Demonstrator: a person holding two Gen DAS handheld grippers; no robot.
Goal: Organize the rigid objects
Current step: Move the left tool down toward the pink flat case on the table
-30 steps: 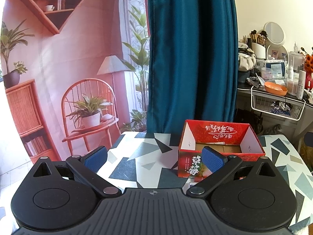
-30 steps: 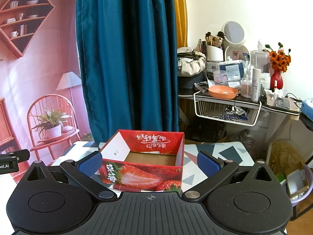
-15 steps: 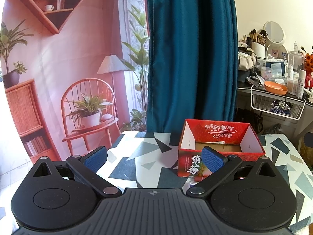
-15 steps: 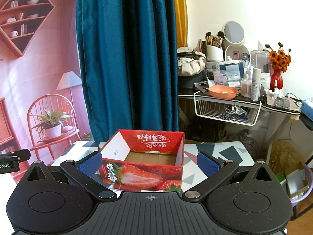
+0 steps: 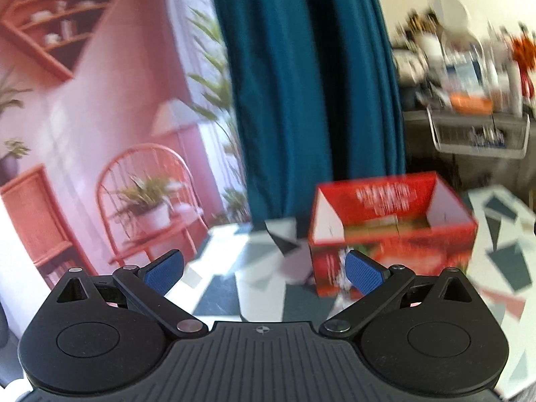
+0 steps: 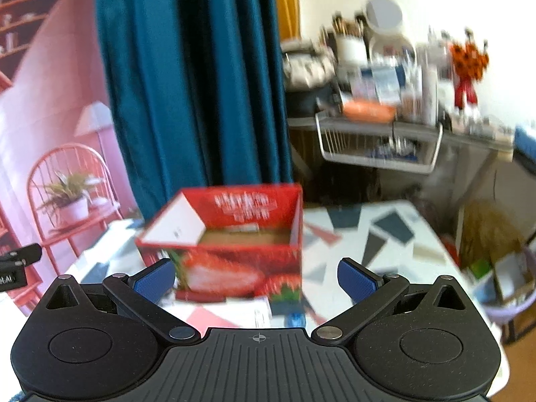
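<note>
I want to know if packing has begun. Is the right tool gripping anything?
No. In the right wrist view the right tool is open, its pads apart and empty, short of the red strawberry box.

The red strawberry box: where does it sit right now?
The red strawberry box stands open-topped on the patterned table, in front of the teal curtain. It is centre-left in the right wrist view and right of centre in the left wrist view.

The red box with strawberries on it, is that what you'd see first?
Yes. The red strawberry box stands open-topped on the patterned table, straight ahead of the open right claw. Behind it hangs a big teal curtain, and in the left view the open left claw points just left of the box.
</note>
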